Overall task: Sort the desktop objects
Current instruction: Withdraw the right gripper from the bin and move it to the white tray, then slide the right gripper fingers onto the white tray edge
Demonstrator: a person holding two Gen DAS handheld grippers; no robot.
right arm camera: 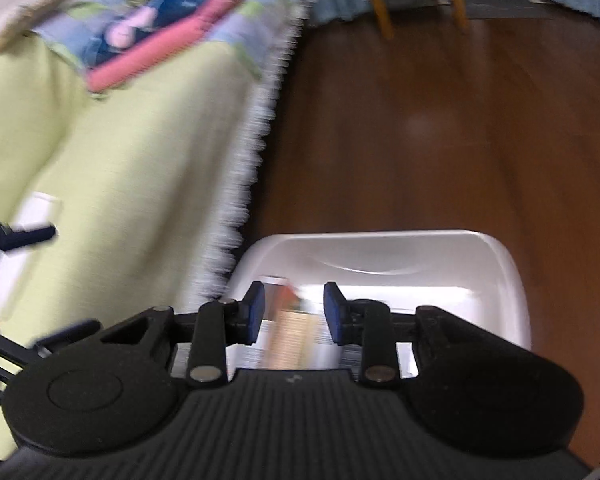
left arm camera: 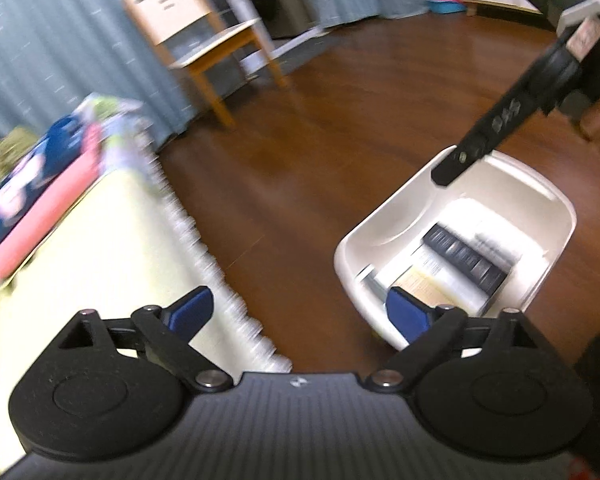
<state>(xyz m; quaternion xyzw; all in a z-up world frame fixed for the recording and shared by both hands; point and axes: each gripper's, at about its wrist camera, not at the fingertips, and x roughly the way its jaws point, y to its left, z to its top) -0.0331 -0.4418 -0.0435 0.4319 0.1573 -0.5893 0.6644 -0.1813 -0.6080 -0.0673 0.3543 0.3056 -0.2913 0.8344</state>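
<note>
A white plastic bin (left arm camera: 384, 236) stands on the brown floor beside the table; it also shows in the right wrist view (right arm camera: 500, 280). Inside lie a dark remote-like bar (left arm camera: 466, 258) and some boxes or booklets (left arm camera: 428, 284). My left gripper (left arm camera: 300, 312) is open and empty, over the table edge and the bin's near rim. My right gripper (right arm camera: 294, 312) is open and empty, held over the bin's contents (right arm camera: 296, 332); its finger (left arm camera: 484, 136) reaches over the bin's far rim in the left wrist view. Both views are blurred.
The table wears a pale green cloth (right arm camera: 120, 152) with a white fringe (right arm camera: 252, 152). Folded pink and blue textiles (right arm camera: 160, 36) lie at its far end. A white sheet (right arm camera: 16, 248) lies on the cloth. A wooden chair (left arm camera: 204, 40) stands by the curtain.
</note>
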